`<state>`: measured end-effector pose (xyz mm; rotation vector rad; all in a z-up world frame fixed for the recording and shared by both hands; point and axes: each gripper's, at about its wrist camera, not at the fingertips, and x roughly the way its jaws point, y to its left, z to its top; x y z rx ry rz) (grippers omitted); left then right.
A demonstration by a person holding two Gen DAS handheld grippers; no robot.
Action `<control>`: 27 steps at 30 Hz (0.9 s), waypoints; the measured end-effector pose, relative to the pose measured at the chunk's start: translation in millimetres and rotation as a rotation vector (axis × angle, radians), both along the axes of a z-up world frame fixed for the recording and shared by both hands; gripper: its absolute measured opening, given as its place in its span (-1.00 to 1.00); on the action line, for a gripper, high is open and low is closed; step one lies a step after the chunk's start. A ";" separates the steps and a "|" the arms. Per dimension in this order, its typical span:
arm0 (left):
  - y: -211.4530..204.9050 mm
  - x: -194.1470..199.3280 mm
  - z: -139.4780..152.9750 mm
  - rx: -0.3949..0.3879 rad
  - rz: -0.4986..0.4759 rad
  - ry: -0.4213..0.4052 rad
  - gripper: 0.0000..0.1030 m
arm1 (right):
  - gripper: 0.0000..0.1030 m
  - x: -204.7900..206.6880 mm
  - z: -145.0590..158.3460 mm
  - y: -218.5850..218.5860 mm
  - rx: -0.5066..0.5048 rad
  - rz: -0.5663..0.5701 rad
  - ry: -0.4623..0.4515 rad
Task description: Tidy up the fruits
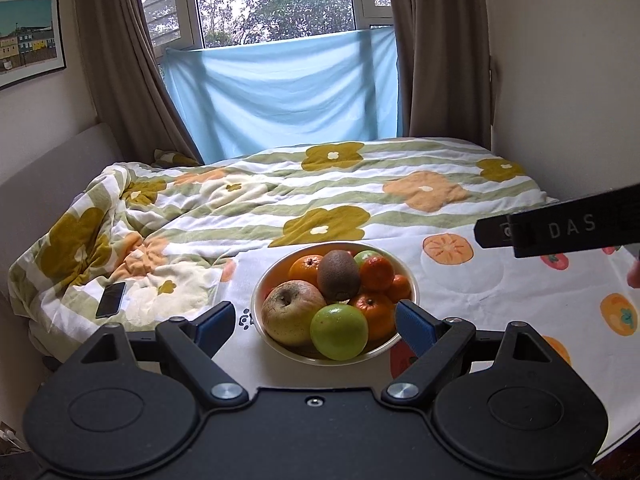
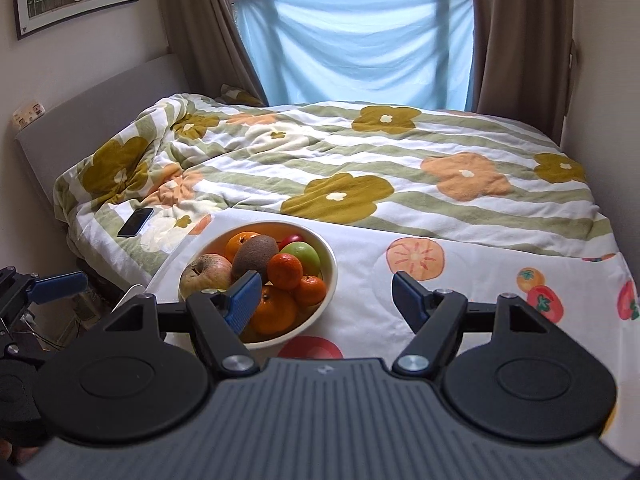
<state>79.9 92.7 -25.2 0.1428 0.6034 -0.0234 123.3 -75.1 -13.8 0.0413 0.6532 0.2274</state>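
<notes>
The bowl (image 1: 336,354) of fruit sits on the fruit-print cloth (image 1: 500,292) at the near edge of the bed, directly ahead of our left gripper (image 1: 316,320). It holds a kiwi (image 1: 338,274), a brown-blotched apple (image 1: 292,310), a green apple (image 1: 339,332) and several mandarins (image 1: 376,272). The kiwi lies on top, long axis pointing away from us.

Our left gripper is the nearer; its jaws stand wide and empty, framing the bowl. Our right gripper (image 2: 326,300), equally spread and empty, has the bowl to its left. A phone (image 1: 111,300) lies on the floral duvet (image 1: 240,200), left, well apart. Nothing blocks the approach.
</notes>
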 end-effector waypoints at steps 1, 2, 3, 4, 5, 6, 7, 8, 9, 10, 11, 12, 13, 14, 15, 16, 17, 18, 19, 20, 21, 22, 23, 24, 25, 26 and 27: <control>-0.9 -4.0 5.8 -0.008 0.001 -0.001 0.75 | 0.69 -8.1 6.0 -5.7 0.004 -0.015 -0.003; -1.8 -9.7 12.9 -0.016 0.000 -0.007 0.75 | 0.71 -17.3 12.4 -11.8 0.006 -0.028 -0.005; -2.9 -14.0 18.0 -0.020 -0.001 -0.013 0.75 | 0.73 -26.1 17.7 -16.6 -0.001 -0.046 -0.006; -4.6 -20.9 25.5 -0.025 -0.002 -0.020 0.75 | 0.82 -34.3 22.2 -21.0 -0.006 -0.062 -0.008; -6.4 -26.3 31.6 -0.030 -0.005 -0.025 0.75 | 0.91 -42.9 26.5 -25.7 -0.008 -0.076 -0.013; -7.7 -30.5 36.0 -0.033 -0.007 -0.029 0.75 | 0.94 -53.6 31.9 -31.0 -0.007 -0.090 -0.022; -10.1 -36.2 42.1 -0.036 -0.008 -0.034 0.75 | 0.95 -62.1 35.7 -35.7 -0.007 -0.100 -0.027; -12.0 -40.5 46.1 -0.037 -0.009 -0.034 0.75 | 0.97 -71.6 39.2 -41.4 -0.010 -0.113 -0.032; -13.6 -44.4 49.2 -0.039 -0.010 -0.034 0.75 | 0.99 -80.1 42.0 -45.5 -0.016 -0.128 -0.036; -14.9 -48.8 52.5 -0.041 -0.012 -0.033 0.75 | 1.00 -87.8 44.1 -49.4 -0.022 -0.144 -0.039; -16.0 -52.8 55.0 -0.043 -0.016 -0.031 0.77 | 1.00 -96.5 45.8 -54.4 -0.028 -0.165 -0.041; -17.3 -56.3 56.7 -0.044 -0.019 -0.030 0.86 | 1.00 -102.6 46.6 -57.6 -0.030 -0.179 -0.042; -19.0 -61.9 58.9 -0.047 -0.025 -0.028 0.93 | 1.00 -110.2 47.4 -61.0 -0.035 -0.194 -0.045; -20.0 -66.7 60.0 -0.051 -0.031 -0.028 1.00 | 1.00 -117.9 47.4 -64.4 -0.047 -0.207 -0.040; -21.2 -71.6 60.5 -0.054 -0.036 -0.031 1.00 | 1.00 -122.1 46.0 -65.7 -0.056 -0.213 -0.032; -22.2 -76.9 60.6 -0.059 -0.040 -0.029 1.00 | 1.00 -126.9 44.5 -67.5 -0.068 -0.219 -0.021; -23.6 -80.9 60.2 -0.063 -0.036 -0.023 1.00 | 1.00 -131.6 42.6 -69.6 -0.076 -0.227 -0.010; -25.1 -83.8 59.6 -0.065 -0.027 -0.015 1.00 | 1.00 -134.8 41.0 -71.4 -0.077 -0.234 -0.001; -26.5 -86.9 58.6 -0.070 -0.018 -0.008 1.00 | 1.00 -138.3 39.1 -73.8 -0.073 -0.240 0.007; -27.5 -89.2 57.8 -0.073 -0.014 -0.006 1.00 | 1.00 -142.0 37.7 -77.2 -0.066 -0.247 0.015; -29.0 -91.5 57.0 -0.074 -0.006 -0.007 1.00 | 1.00 -144.5 36.2 -79.0 -0.061 -0.254 0.023; -30.7 -94.1 56.4 -0.071 0.000 -0.009 1.00 | 1.00 -146.5 35.1 -81.1 -0.056 -0.260 0.028; -32.6 -97.0 56.2 -0.066 0.002 -0.011 1.00 | 1.00 -148.7 33.8 -83.5 -0.051 -0.267 0.034; -34.1 -98.5 55.9 -0.064 0.003 -0.012 1.00 | 1.00 -149.5 32.7 -85.3 -0.048 -0.271 0.038; -35.6 -100.3 56.0 -0.064 0.003 -0.015 1.00 | 1.00 -150.7 31.8 -86.7 -0.046 -0.272 0.040; -36.5 -101.1 56.1 -0.066 -0.003 -0.016 1.00 | 1.00 -151.9 31.0 -88.0 -0.045 -0.271 0.042; -38.1 -101.2 56.3 -0.067 -0.008 -0.017 1.00 | 1.00 -154.0 30.3 -89.2 -0.043 -0.269 0.043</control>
